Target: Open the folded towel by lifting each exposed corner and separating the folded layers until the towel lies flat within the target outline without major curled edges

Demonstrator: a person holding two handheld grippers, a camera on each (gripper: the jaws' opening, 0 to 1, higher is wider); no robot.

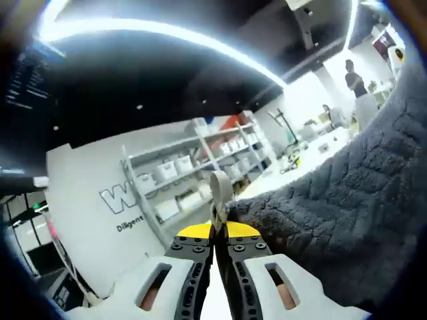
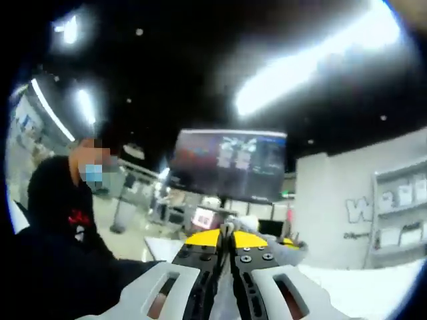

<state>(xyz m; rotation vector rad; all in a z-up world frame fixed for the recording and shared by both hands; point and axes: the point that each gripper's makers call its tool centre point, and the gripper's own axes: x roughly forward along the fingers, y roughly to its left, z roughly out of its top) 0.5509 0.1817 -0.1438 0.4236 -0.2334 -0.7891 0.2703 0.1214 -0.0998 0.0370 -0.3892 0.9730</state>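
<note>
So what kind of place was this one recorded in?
Probably a lab or workshop with storage. The left gripper view shows white shelving stacked with white bins against a lettered wall, and long ceiling strip lights. The right gripper view shows a large hanging screen. The left tool holds a grey towel.

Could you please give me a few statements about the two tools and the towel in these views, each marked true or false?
1. The left tool is shut on an edge of the dark grey fluffy towel. True.
2. The towel lies flat on a table. False: it hangs lifted in the air.
3. The right tool stands wide open. False: its jaws are closed.
4. White shelving with boxes stands behind the towel. True.
</note>
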